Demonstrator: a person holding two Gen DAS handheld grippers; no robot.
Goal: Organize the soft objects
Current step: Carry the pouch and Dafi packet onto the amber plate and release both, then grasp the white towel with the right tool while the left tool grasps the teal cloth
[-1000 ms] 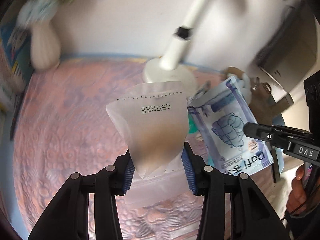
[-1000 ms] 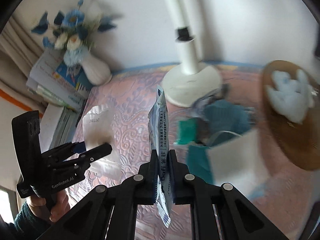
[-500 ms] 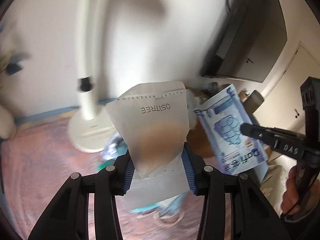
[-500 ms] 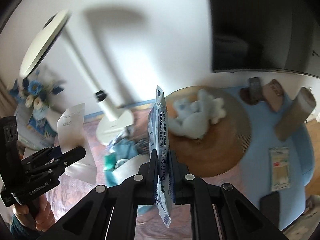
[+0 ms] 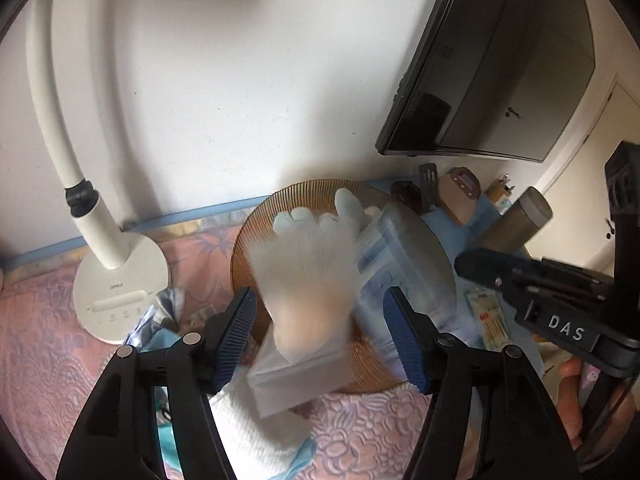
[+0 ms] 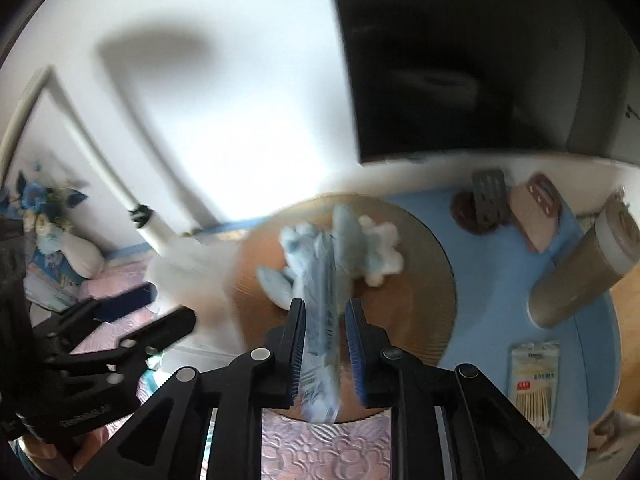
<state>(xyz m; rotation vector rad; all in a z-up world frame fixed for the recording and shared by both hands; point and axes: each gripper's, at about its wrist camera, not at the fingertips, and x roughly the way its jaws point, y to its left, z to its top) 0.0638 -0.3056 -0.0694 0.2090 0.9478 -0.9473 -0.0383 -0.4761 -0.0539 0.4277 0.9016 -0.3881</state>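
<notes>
My left gripper (image 5: 320,332) is open over a round brown ribbed plate (image 5: 256,236). The frosted white pouch (image 5: 308,308) is blurred between its jaws, loose and falling toward the plate. My right gripper (image 6: 326,344) is open too, and the blue-and-white packet (image 6: 324,320) is blurred in its gap, dropping edge-on. The packet also shows in the left wrist view (image 5: 384,248). A pale blue-white knitted glove (image 6: 344,244) lies on the plate (image 6: 436,280).
A white desk lamp (image 5: 116,280) stands left of the plate on a pink patterned cloth (image 5: 40,340). A dark monitor (image 5: 492,60) hangs at the back right. A grey cylinder (image 6: 580,264) and a cotton-swab pack (image 6: 532,384) lie on the blue mat at right.
Both grippers swung right from the lamp side to above the plate, then opened. The pouch and the packet, held firmly before, are now loose and falling.
</notes>
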